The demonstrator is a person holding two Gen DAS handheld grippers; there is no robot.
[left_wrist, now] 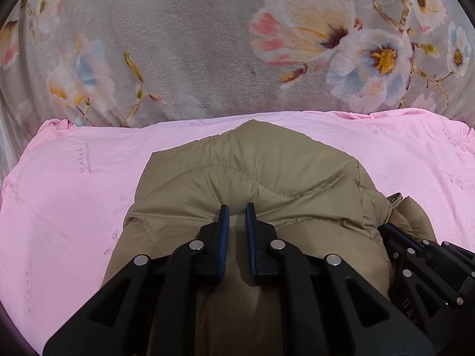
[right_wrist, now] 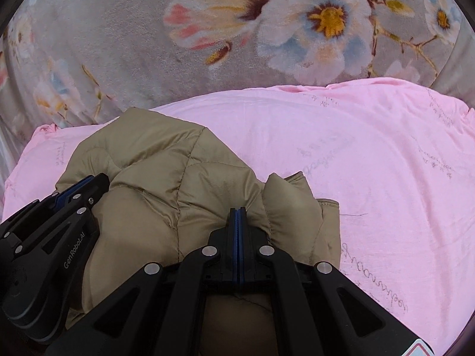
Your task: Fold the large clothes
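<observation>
Gripping the near edge of the tan quilted jacket [left_wrist: 246, 178] with both claws, I am holding it on the pink sheet [left_wrist: 74, 184]. My left gripper [left_wrist: 237, 210] is standing nearly closed, a narrow gap showing, with a ridge of fabric lying between its pads. My right gripper [right_wrist: 238, 212] is fully closed, pinching a thin fold at the jacket's edge. In the left wrist view the jacket's bulk is extending toward 12 o'clock, ending short of the floral blanket [left_wrist: 184, 44]. In the right wrist view the bulk is lying toward 10 o'clock, the left claw at 9 o'clock. I am judging the fold line as running between my claws, so the coming move is toward 12 o'clock.
</observation>
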